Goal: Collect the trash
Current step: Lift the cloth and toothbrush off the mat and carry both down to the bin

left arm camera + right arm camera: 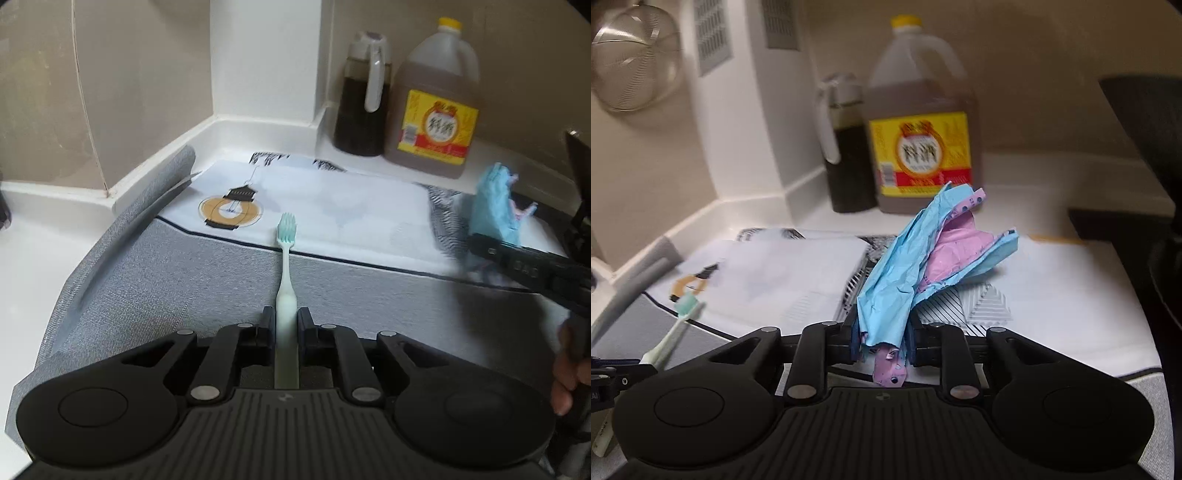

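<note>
Left gripper clamped on toothbrush; right gripper clamped on crumpled blue-pink wrapper.
Both items lifted over grey mat on white counter; at counter's back edge, dark sauce dispenser beside yellow-labelled jug.

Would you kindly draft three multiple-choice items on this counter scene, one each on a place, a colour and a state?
1. Where does the big jug stand?
A. at the back by the wall
B. on the mat
C. in a sink

2. What colour is the toothbrush head?
A. red
B. teal
C. black

3. What do the right tongs grip?
A. nothing
B. a spoon
C. crumpled paper

Answers: 1 A, it stands beside the dark bottle against the wall. 2 B, the bristles are teal. 3 C, blue and pink paper is pinched between them.
</note>
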